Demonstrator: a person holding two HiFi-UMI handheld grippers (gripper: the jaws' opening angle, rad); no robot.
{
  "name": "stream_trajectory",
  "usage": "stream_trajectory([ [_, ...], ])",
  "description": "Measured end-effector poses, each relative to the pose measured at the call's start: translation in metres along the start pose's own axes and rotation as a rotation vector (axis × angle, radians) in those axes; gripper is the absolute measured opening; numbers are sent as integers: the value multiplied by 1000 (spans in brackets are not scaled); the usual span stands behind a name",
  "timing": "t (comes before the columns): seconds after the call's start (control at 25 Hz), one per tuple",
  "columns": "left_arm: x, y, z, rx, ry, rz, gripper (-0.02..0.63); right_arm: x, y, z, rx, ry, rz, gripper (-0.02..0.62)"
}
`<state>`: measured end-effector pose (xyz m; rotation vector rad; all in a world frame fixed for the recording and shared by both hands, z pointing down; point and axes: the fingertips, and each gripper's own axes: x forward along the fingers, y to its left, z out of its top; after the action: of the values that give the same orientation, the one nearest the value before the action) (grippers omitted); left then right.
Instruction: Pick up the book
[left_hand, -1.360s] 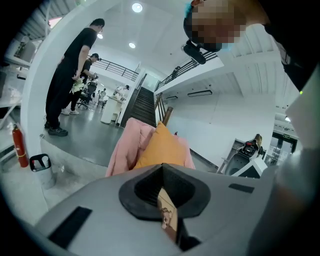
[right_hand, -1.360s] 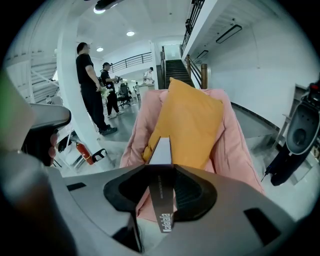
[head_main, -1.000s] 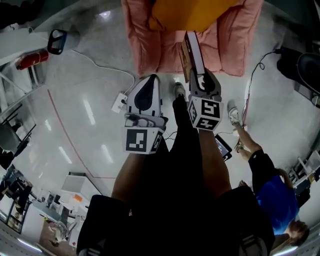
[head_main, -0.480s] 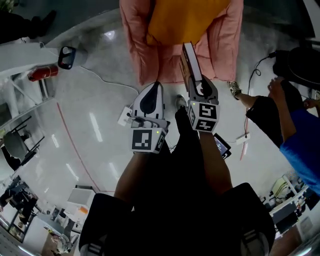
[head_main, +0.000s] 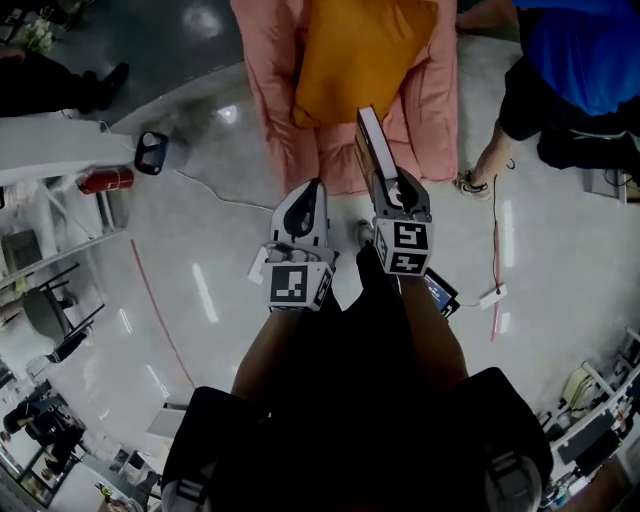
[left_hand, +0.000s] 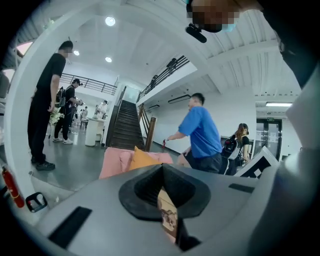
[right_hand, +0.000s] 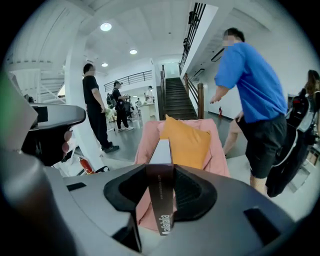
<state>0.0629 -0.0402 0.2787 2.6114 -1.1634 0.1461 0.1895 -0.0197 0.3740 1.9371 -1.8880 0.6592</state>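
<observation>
The book (head_main: 372, 148), dark-spined with white page edges, stands on edge and sticks out forward from my right gripper (head_main: 388, 188), which is shut on it in the air in front of the pink armchair (head_main: 268, 90). In the right gripper view the book (right_hand: 161, 155) sits upright between the jaws of the right gripper (right_hand: 161, 202), spine towards the camera. My left gripper (head_main: 307, 192) hangs beside it to the left with its jaws together. In the left gripper view a thin tan printed slip (left_hand: 167, 219) is pinched in the left gripper (left_hand: 167, 210).
An orange cushion (head_main: 352, 60) lies on the armchair. A person in a blue shirt (head_main: 580, 50) stands at the upper right. A fire extinguisher (head_main: 105, 181), a floor cable (head_main: 215, 195) and a white plug block (head_main: 491, 296) lie around. My legs fill the lower middle.
Both grippers have risen, the right one still holding the book. More of the armchair and its cushion has come into view. The person in blue moved from lower right to upper right.
</observation>
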Motion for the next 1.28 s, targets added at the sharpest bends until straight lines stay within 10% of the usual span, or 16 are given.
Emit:
stream_trajectory([
  [1.28,-34,-11,72,89,-139,-32,8,-111,-16,95,-28,-244,-14,147],
])
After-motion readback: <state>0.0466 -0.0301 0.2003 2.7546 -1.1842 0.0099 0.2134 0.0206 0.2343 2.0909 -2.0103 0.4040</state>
